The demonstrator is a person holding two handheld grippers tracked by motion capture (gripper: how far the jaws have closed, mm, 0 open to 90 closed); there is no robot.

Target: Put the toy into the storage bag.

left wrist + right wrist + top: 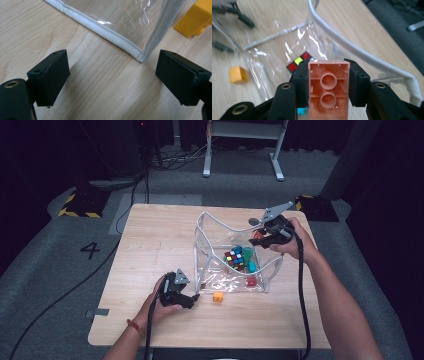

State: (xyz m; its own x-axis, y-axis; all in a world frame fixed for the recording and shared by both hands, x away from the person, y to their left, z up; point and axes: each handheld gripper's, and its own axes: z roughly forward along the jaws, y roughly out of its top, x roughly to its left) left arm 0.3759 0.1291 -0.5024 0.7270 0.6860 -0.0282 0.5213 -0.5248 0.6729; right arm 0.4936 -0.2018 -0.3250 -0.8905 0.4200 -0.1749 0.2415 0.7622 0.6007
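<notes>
A clear plastic bag (210, 227) with white trim stands open on the wooden table; inside lie a colour cube (234, 257) and several small bricks. My right gripper (328, 82) hangs over the bag's right rim (362, 56), shut on an orange-pink brick (328, 87) whose hollow underside faces the camera; the colour cube (299, 62) shows below it. My left gripper (112, 75) rests open on the table by the bag's near left corner (141, 58), nothing between its jaws. A yellow brick (218, 296) lies outside the bag, just right of that gripper.
The table's left half (150, 250) is bare wood. A dark round spot (254, 221) sits on the table behind the bag. Grey carpet, cables and a white stand's legs (240, 155) lie beyond the far edge.
</notes>
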